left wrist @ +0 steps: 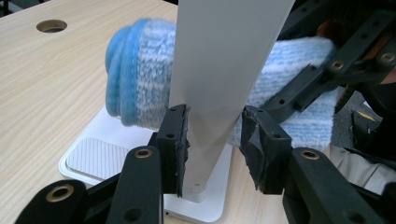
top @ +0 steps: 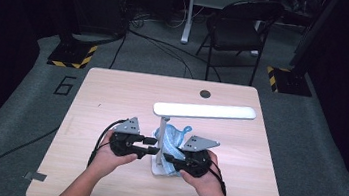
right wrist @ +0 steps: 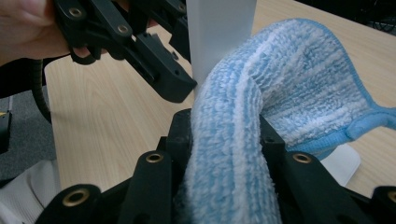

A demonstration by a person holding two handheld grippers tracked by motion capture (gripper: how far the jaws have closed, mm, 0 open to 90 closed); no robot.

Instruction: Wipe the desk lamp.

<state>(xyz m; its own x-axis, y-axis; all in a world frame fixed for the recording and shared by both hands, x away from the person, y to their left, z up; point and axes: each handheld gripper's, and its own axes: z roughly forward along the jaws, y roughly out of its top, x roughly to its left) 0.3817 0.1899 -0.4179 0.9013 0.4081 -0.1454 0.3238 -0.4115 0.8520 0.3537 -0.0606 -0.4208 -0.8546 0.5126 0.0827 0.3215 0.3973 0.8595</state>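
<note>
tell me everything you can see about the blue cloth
The blue cloth is a thick terry towel, light blue and white striped with a darker blue bound edge and a small corner loop. It is bunched, pinched between the right tongs, and draped against the white lamp post above the lamp's base. The left tongs straddle the post just beside it.

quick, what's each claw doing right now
left claw: shut on the white desk lamp's upright post
right claw: shut on the fluffy blue striped cloth
</note>
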